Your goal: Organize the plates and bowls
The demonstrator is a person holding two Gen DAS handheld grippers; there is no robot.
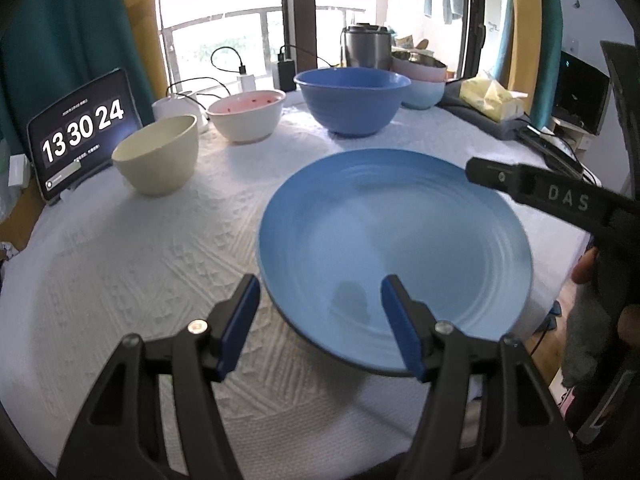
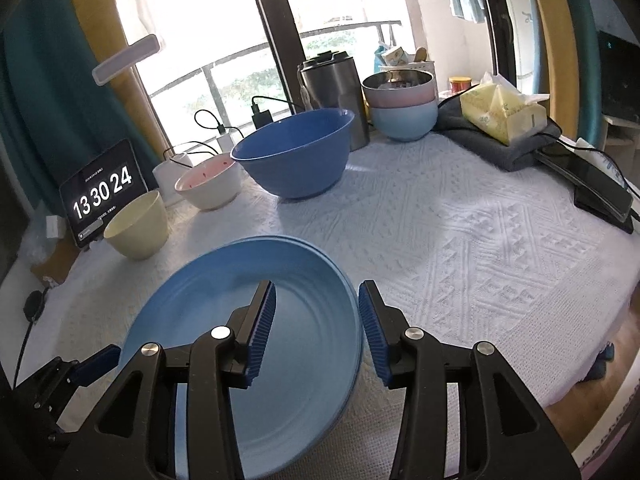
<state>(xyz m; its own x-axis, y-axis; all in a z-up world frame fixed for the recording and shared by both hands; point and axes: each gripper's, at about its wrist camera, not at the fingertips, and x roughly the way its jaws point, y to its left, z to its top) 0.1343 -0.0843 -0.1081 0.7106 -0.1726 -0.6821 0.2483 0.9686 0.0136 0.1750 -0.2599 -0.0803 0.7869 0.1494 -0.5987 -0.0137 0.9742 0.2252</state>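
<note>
A light blue plate (image 1: 400,240) lies on the white tablecloth; in the right wrist view (image 2: 208,320) it looks like two stacked plates. My left gripper (image 1: 320,320) is open and straddles the plate's near left rim. My right gripper (image 2: 318,328) is open, with the plate's right rim between its fingers. A cream bowl (image 1: 158,154), a white bowl with a pink inside (image 1: 248,114) and a big blue bowl (image 1: 354,98) stand in a row at the back. Stacked pink and pale blue bowls (image 2: 402,104) stand behind them.
A tablet clock (image 1: 82,132) stands at the back left with chargers and cables. A steel canister (image 2: 336,96) is at the back. A tissue pack (image 2: 502,110) on a grey cloth and a phone (image 2: 592,188) lie at the right. The table edge is near on the right.
</note>
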